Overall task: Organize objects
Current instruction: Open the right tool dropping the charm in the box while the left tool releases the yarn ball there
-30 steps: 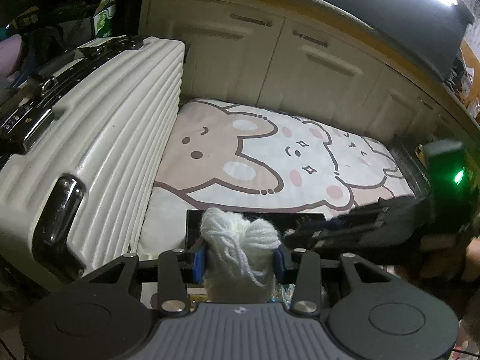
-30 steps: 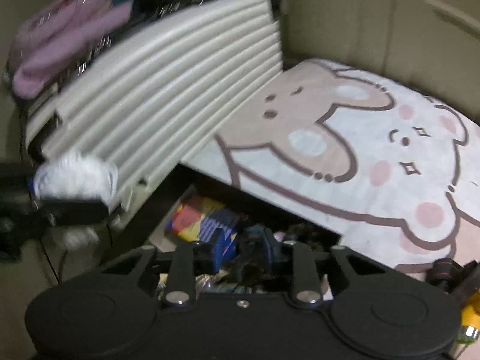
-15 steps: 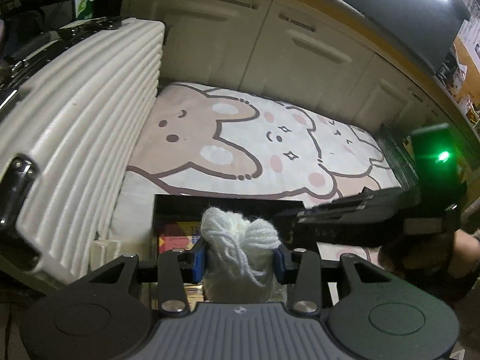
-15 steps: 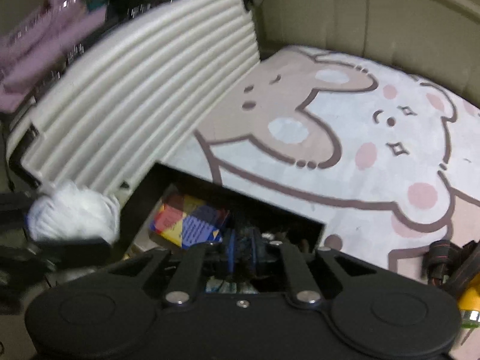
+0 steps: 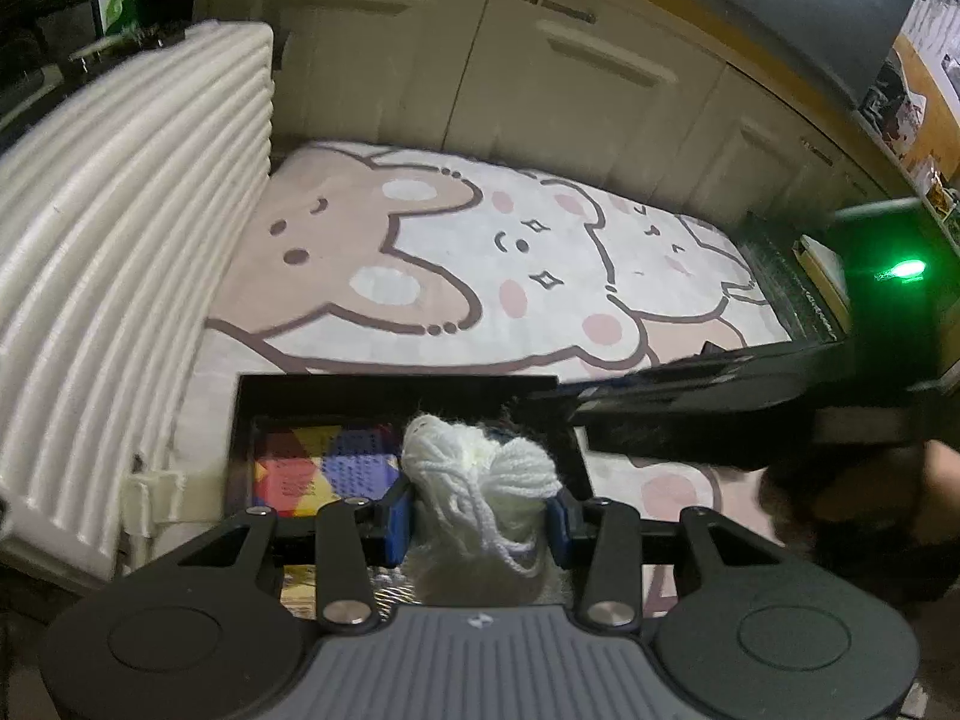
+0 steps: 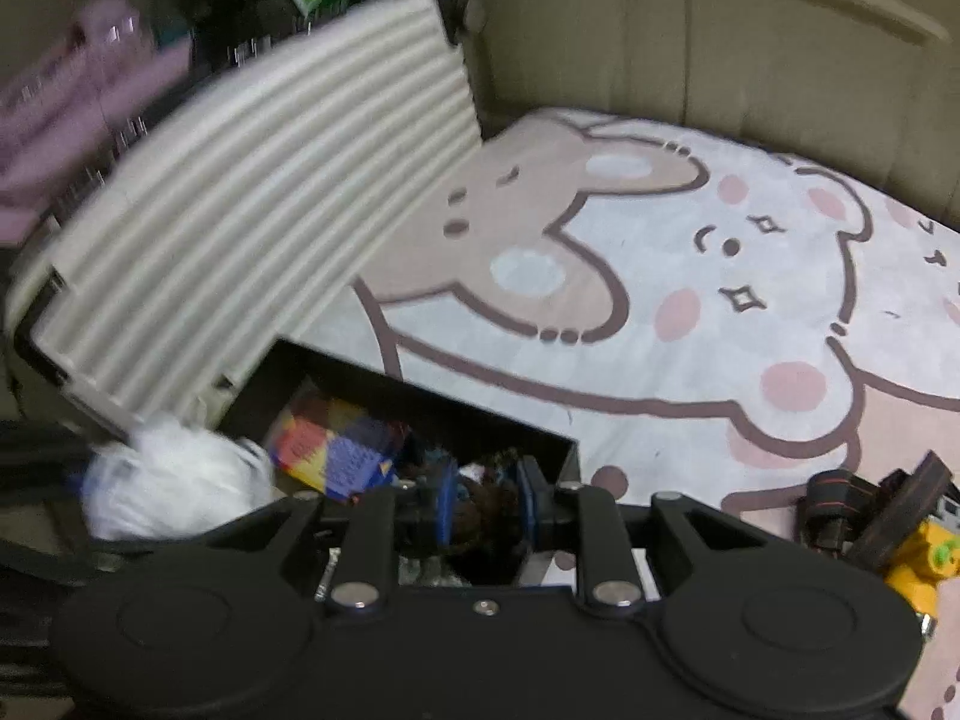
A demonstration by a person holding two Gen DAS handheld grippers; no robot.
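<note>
My left gripper is shut on a ball of white yarn and holds it over the near side of a black box on the floor. The box holds a colourful patterned packet and other dark items. In the right wrist view the yarn shows at the left, beside the box. My right gripper is over the box, its jaws partly apart around a dark brownish object; whether it grips it is unclear.
A ribbed cream suitcase lies left of the box. A bunny-print rug covers the floor up to cream cabinets. A yellow toy and black-and-red items lie at the right.
Both grippers have moved forward and down over the black box. The right gripper's jaws, nearly closed half a second ago, now stand wider. The left still holds the yarn.
</note>
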